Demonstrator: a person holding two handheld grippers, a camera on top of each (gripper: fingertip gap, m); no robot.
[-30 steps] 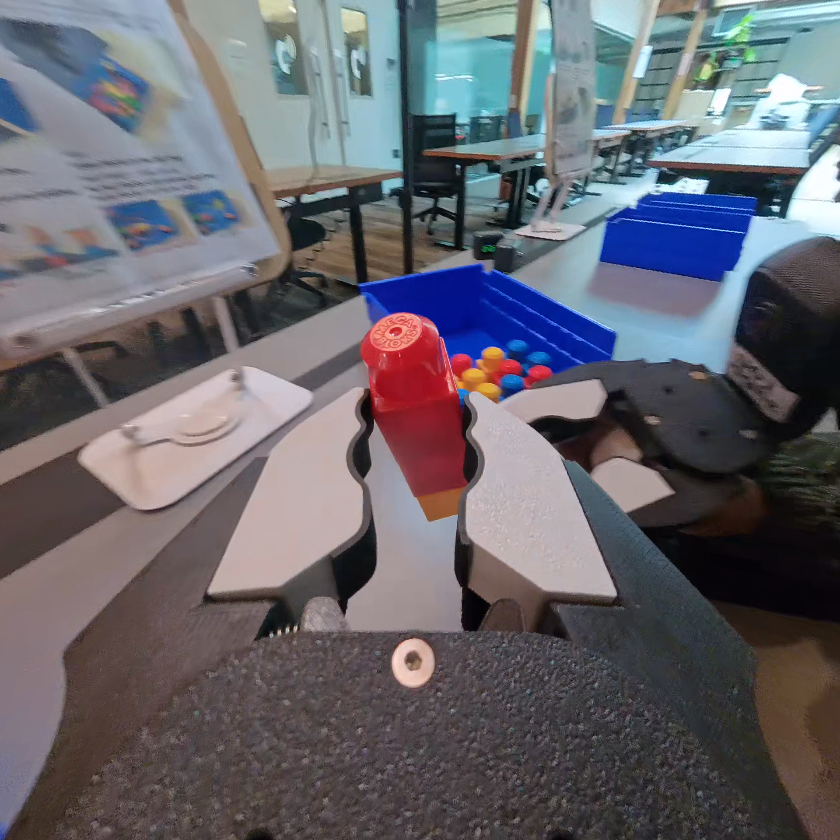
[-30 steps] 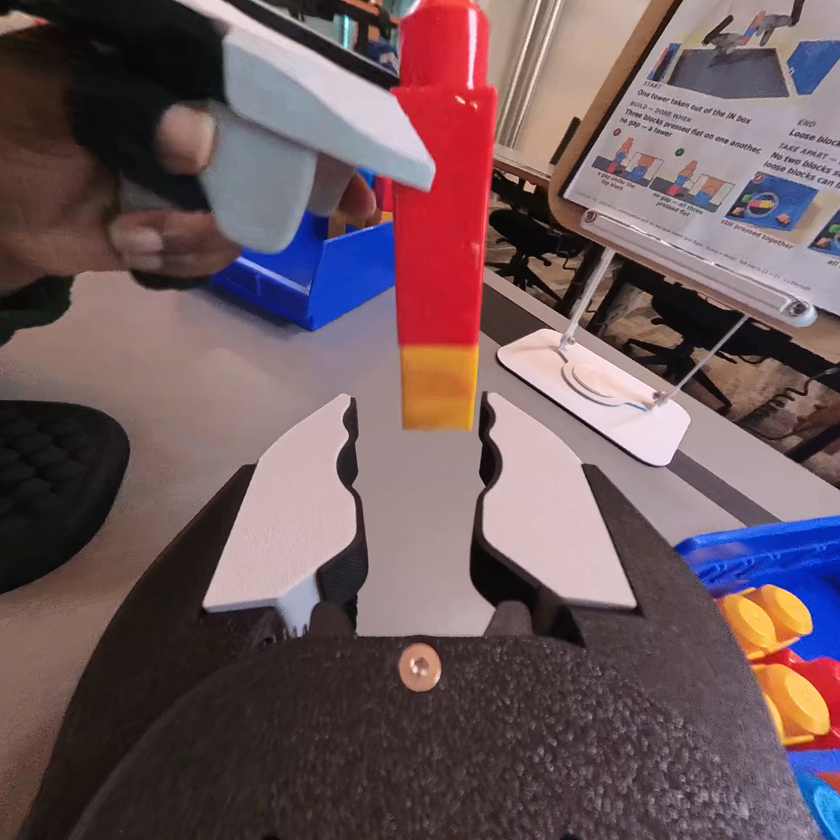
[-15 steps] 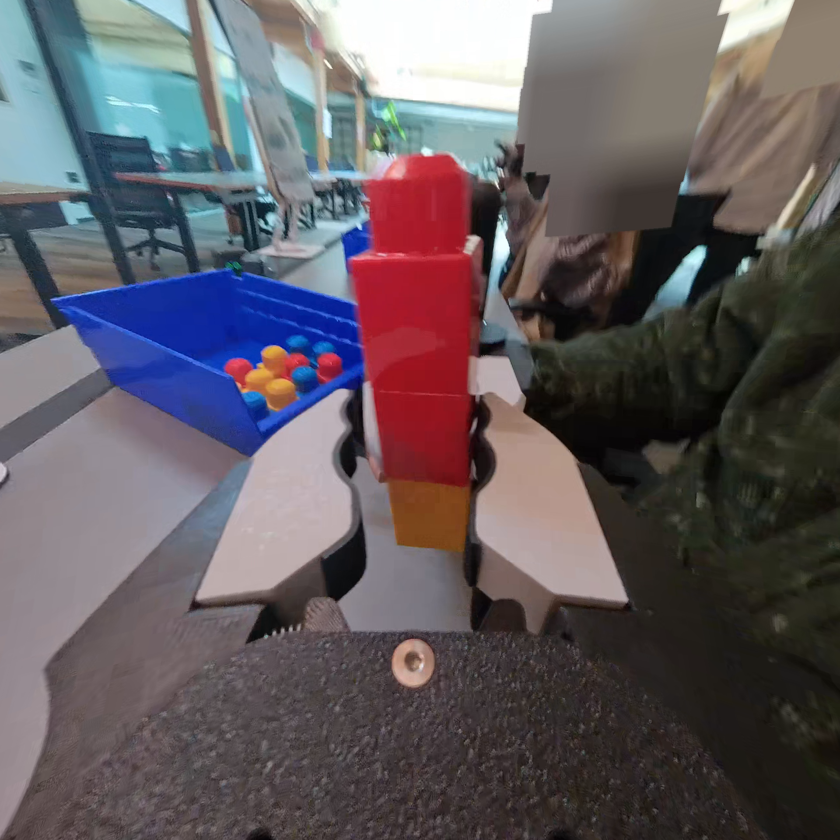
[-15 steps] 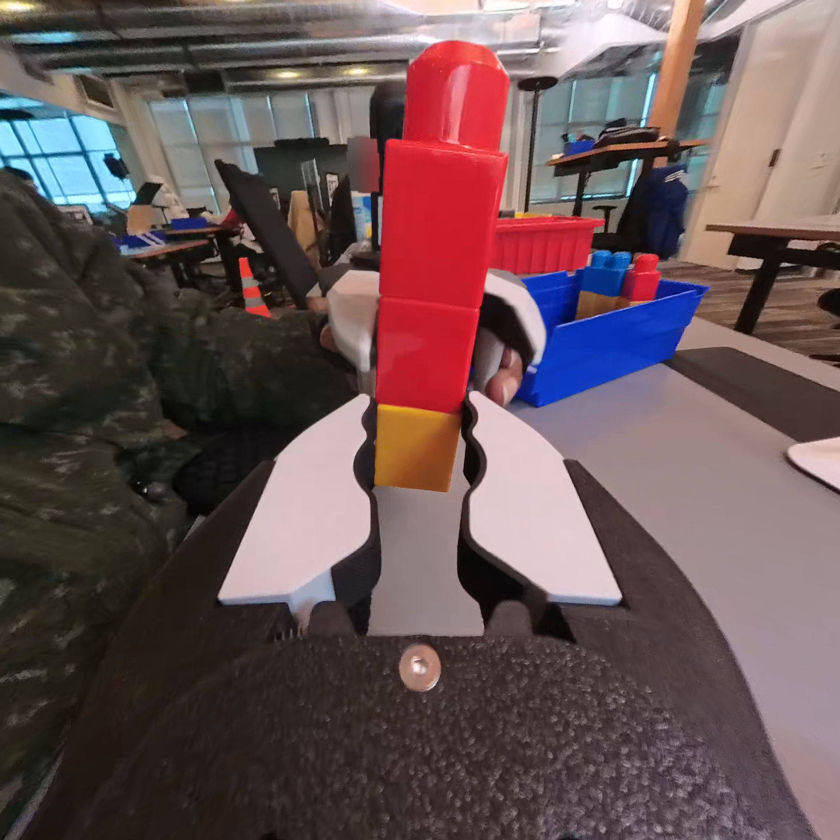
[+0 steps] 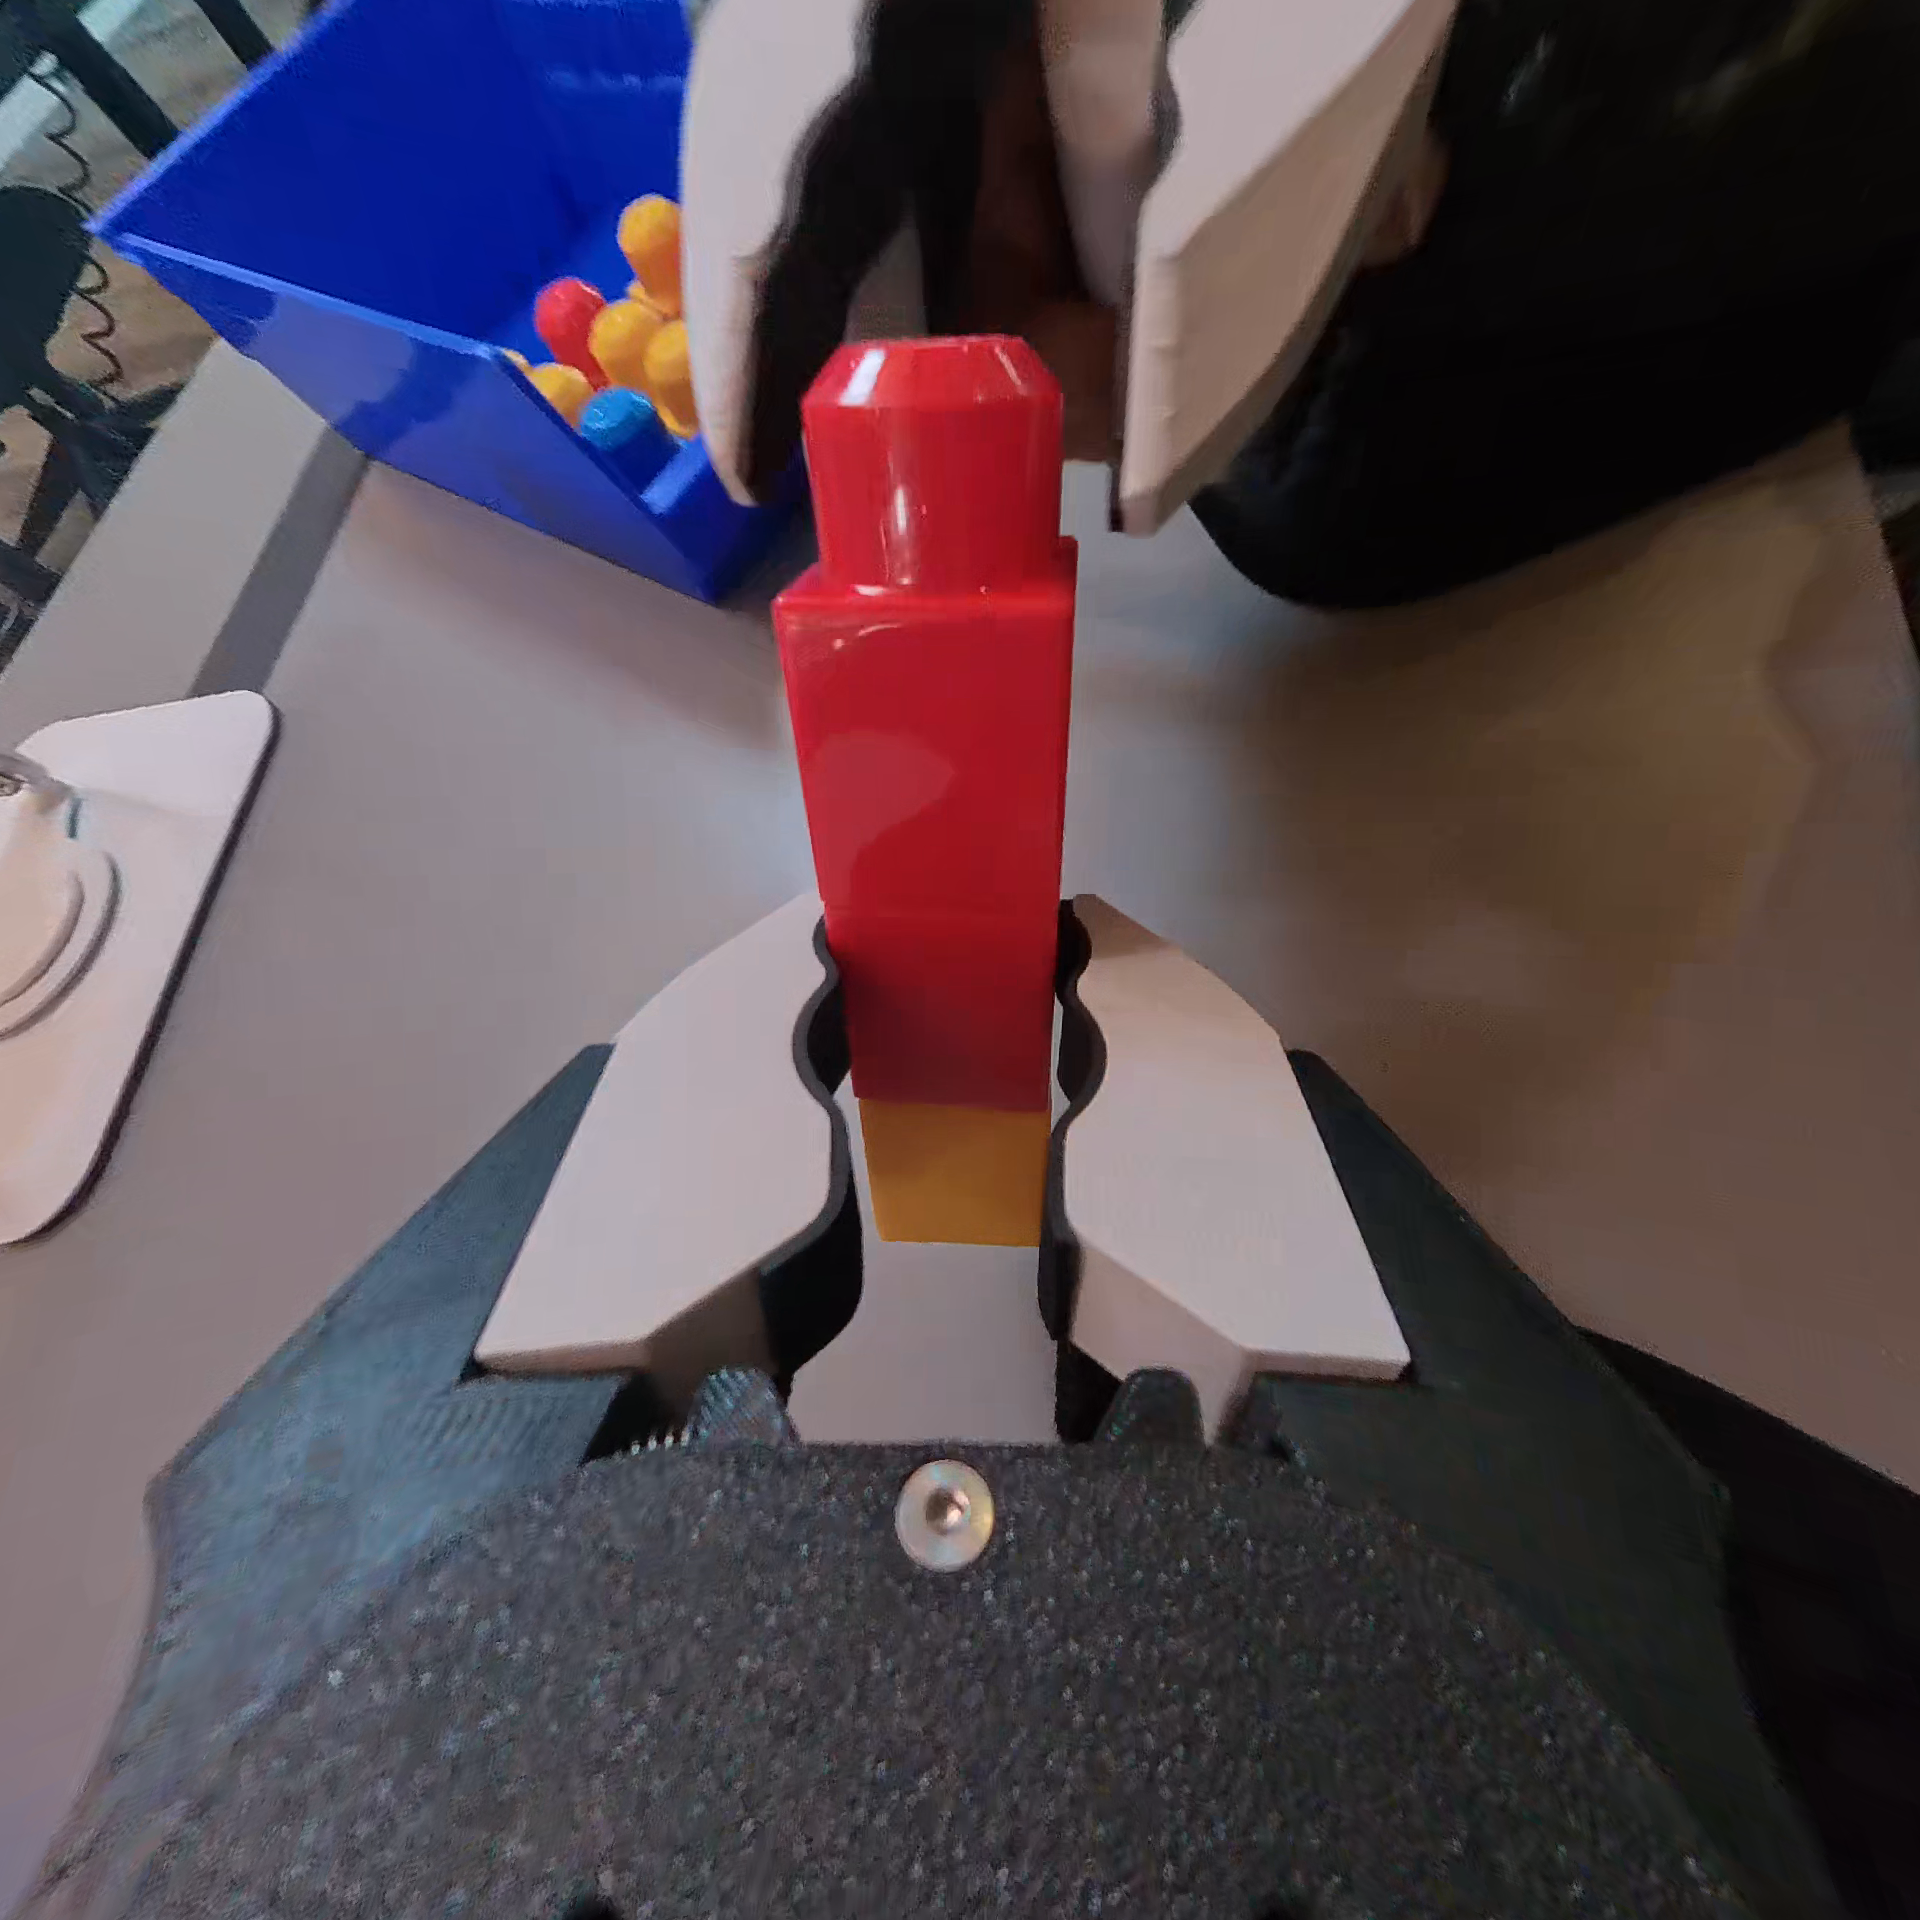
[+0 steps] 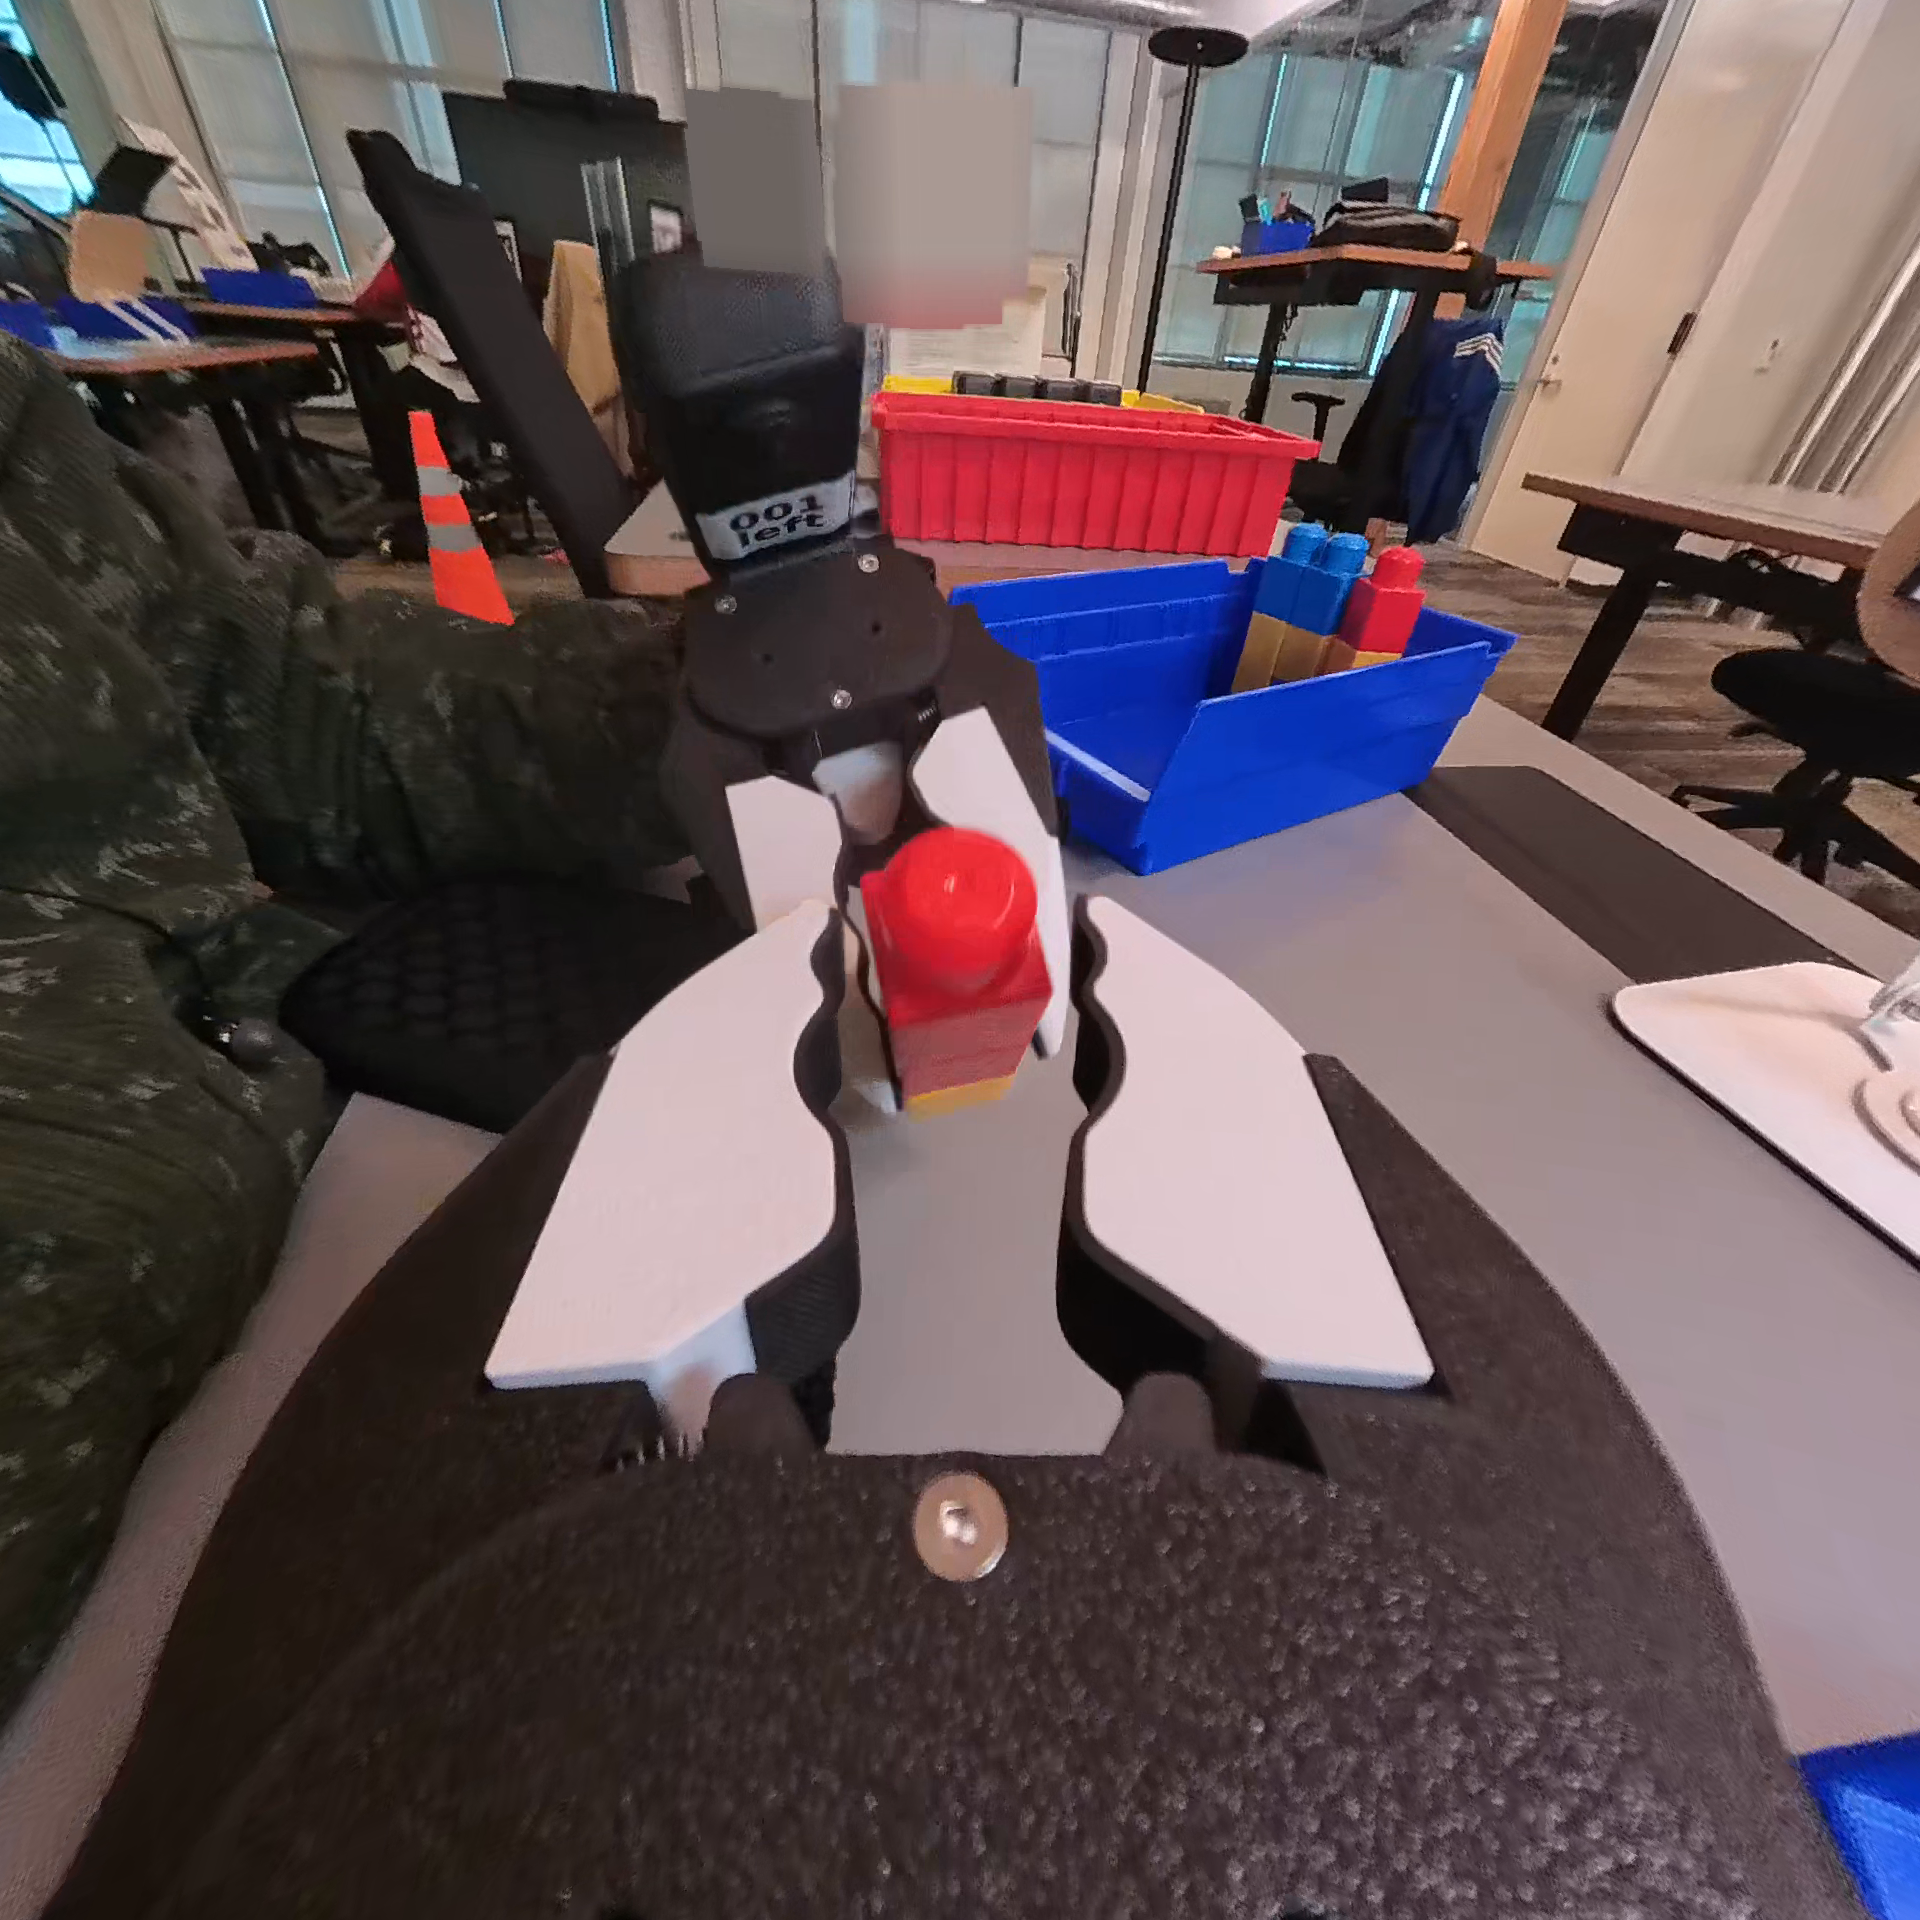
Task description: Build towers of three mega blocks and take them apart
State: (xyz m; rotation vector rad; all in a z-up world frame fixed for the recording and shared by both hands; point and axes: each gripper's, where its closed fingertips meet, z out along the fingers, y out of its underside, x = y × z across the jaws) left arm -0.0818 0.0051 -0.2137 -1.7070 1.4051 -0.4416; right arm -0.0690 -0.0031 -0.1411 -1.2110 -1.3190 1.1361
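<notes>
One tower [image 5: 935, 831] of three blocks stands up between the fingers of the left tool [image 5: 943, 1081]: two red blocks over one yellow block [image 5: 954, 1174], with the tool pinching the lower red block [image 5: 945, 1008]. The upper red block [image 5: 925, 748] carries a single round stud. Two tools are in play; the right tool [image 6: 961, 997] is spread wide, its fingers on either side of the tower's top without touching it as far as the blur allows. In the left wrist view, going left to right, there is one white stand base [image 5: 94, 935], one blue bin [image 5: 416, 312] with a heap of loose yellow, red and blue blocks too jumbled to count, then the tower. In the right wrist view a camouflage sleeve [image 6: 156, 779] is at the left, the tower in the middle, and a second blue bin [image 6: 1247, 748] holds a cluster of stacked blue, yellow and red blocks. The bench [image 5: 1455, 831] is plain grey with a darker strip. Behind is an open office with desks, chairs, one red crate [image 6: 1081, 478] and one orange cone [image 6: 452, 520].
</notes>
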